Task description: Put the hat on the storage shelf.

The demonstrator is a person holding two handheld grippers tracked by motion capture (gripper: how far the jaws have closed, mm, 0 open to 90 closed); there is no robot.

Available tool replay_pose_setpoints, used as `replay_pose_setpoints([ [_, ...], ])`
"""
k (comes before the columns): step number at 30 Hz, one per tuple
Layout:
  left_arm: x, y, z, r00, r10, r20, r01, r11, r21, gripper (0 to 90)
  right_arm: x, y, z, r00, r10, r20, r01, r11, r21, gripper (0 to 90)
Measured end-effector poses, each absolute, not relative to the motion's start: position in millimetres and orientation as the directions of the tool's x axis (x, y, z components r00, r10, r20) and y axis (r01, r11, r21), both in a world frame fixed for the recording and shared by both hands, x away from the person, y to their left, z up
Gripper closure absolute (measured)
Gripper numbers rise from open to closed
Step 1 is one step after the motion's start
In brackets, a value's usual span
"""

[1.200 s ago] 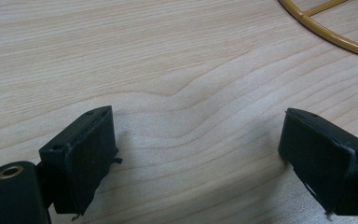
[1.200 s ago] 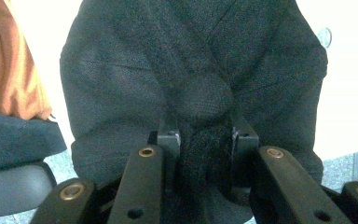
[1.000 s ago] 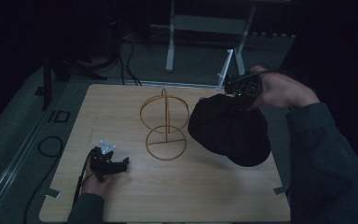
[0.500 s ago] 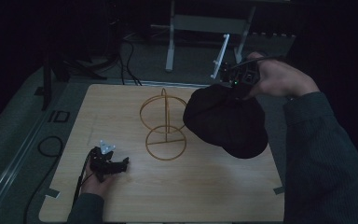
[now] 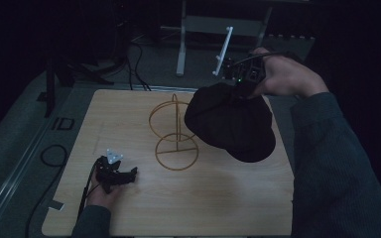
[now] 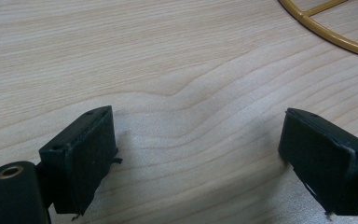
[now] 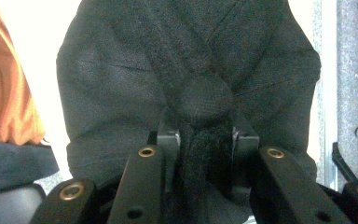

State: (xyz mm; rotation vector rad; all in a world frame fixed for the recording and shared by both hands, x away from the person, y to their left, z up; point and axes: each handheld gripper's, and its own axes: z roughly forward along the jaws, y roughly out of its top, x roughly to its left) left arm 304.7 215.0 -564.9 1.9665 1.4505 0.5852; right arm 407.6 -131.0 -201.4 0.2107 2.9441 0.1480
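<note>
A black cap (image 5: pixel 230 123) hangs in the air over the right half of the wooden table (image 5: pixel 238 198), its brim lowest at the right. My right gripper (image 5: pixel 242 85) holds it from the far side, shut on the fabric just below the crown button (image 7: pixel 204 100); the cap (image 7: pixel 186 65) fills the right gripper view. A gold wire stand (image 5: pixel 174 131) with two hoops stands upright at the table's middle, just left of the cap. My left gripper (image 5: pixel 129 173) rests low on the table at the front left, open and holding nothing, its pads (image 6: pixel 81 154) wide apart over bare wood.
The stand's round gold base (image 6: pixel 328 21) curves through the top right of the left gripper view. Cables (image 5: pixel 54 153) lie on the grey floor left of the table. A white frame (image 5: pixel 224 49) and a metal post (image 5: pixel 181 44) stand behind the table.
My right gripper has lifted the cap and carried it left, toward the stand. The left gripper has stayed put.
</note>
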Motion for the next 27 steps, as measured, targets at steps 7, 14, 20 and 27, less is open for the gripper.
replay_pose_setpoints([
  [7,305,215,-565,0.299,0.954,-0.010,0.680,-0.206,0.704,10.8,408,-115,-202,-0.974,0.134,-0.184,0.110,0.985,0.134,72.3],
  [14,305,215,-565,0.299,0.954,-0.010,0.680,-0.206,0.703,10.8,411,-104,-200,-0.972,0.133,-0.196,0.107,0.985,0.137,72.3],
  [20,305,215,-565,0.300,0.954,-0.009,0.680,-0.207,0.703,10.8,416,-98,-198,-0.969,0.139,-0.205,0.111,0.984,0.143,72.3],
  [27,305,215,-565,0.299,0.954,-0.008,0.680,-0.207,0.703,10.8,418,-91,-193,-0.968,0.141,-0.209,0.109,0.981,0.159,72.3],
])
